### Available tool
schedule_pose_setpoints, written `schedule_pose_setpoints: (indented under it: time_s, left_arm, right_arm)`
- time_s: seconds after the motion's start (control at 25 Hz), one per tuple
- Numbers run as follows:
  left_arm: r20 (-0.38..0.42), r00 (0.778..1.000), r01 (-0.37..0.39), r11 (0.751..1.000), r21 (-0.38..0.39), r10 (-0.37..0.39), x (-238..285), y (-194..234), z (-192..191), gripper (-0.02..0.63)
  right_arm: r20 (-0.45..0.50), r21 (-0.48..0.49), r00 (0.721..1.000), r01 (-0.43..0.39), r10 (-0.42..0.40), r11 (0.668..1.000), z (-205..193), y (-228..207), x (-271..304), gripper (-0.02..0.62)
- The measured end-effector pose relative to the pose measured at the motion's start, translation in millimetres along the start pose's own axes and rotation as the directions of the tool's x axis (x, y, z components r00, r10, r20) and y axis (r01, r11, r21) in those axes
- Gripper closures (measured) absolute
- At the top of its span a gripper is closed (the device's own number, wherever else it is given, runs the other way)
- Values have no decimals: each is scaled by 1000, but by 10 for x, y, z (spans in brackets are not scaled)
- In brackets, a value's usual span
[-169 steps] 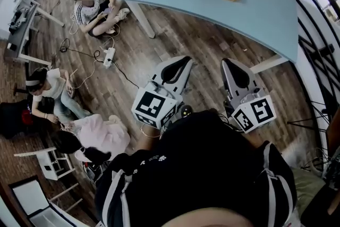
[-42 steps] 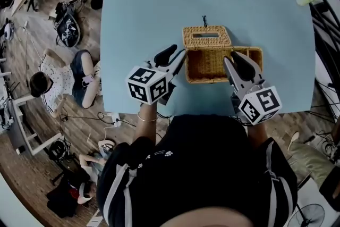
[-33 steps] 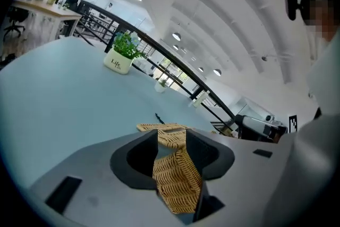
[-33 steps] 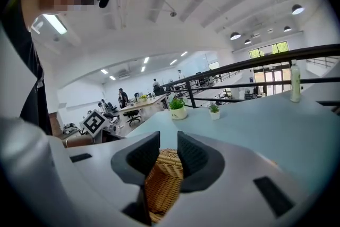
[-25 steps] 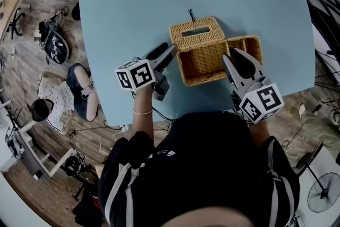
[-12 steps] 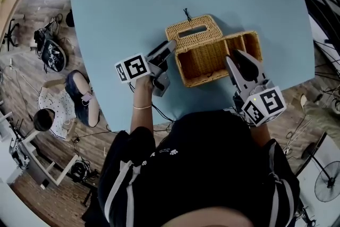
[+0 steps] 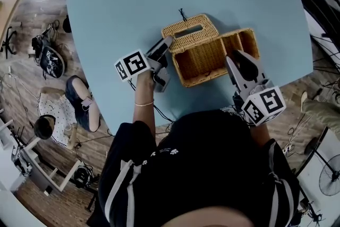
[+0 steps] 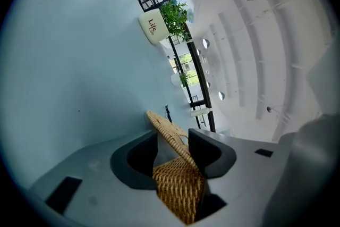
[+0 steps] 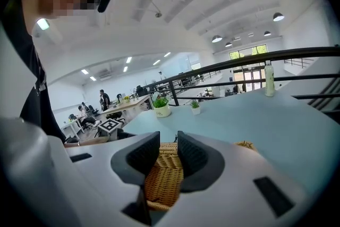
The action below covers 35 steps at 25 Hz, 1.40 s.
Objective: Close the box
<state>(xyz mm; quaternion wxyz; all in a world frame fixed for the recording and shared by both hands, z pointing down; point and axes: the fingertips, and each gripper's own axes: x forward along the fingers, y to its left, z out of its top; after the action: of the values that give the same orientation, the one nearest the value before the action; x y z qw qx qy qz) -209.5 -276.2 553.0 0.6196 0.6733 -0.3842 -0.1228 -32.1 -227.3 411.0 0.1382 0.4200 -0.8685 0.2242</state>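
With my left gripper [image 7: 164, 44] pinched on the tilted lid [image 7: 202, 34] and my right gripper [image 7: 231, 58] clamped on a wall of the open wicker box [image 7: 204, 61] on the table [image 7: 117, 13], I judge that a mismatched closing arc could slip the lid free or drag the box.

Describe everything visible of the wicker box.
The wicker box is tan woven cane, rectangular, open. Its slotted lid stands tilted back along the far side, a dark cord loop at its edge. It sits near the front edge of the pale blue table. The left gripper is closed on its left end by the lid, the right gripper on its near wall.
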Motion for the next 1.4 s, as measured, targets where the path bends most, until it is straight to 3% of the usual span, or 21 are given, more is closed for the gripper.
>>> schedule_pose_setpoints:
  time_s: [0.2, 0.48, 0.64, 0.88, 1.4]
  left_arm:
    - [17, 1000, -15, 1000, 25, 14, -12, -31, 18, 440]
    - [57, 997, -68, 980, 185, 58, -65, -204, 131, 485]
    - [83, 995, -77, 973, 217, 60, -93, -292, 162, 497]
    - [130, 991, -74, 952, 297, 37, -165, -467, 213, 513]
    - [186, 982, -42, 901, 432, -43, -280, -720, 209, 529]
  right_arm:
    - [9, 2, 1000, 4, -4, 1000, -4, -11, -31, 492]
    - [23, -23, 1000, 3, -2, 1000, 58, -87, 6, 492]
    - [27, -29, 1000, -6, 6, 1000, 141, -149, 80, 494]
    - [76, 158, 993, -102, 91, 982, 245, -300, 288, 502]
    - [18, -8, 990, -140, 140, 990, 497, -441, 881, 503]
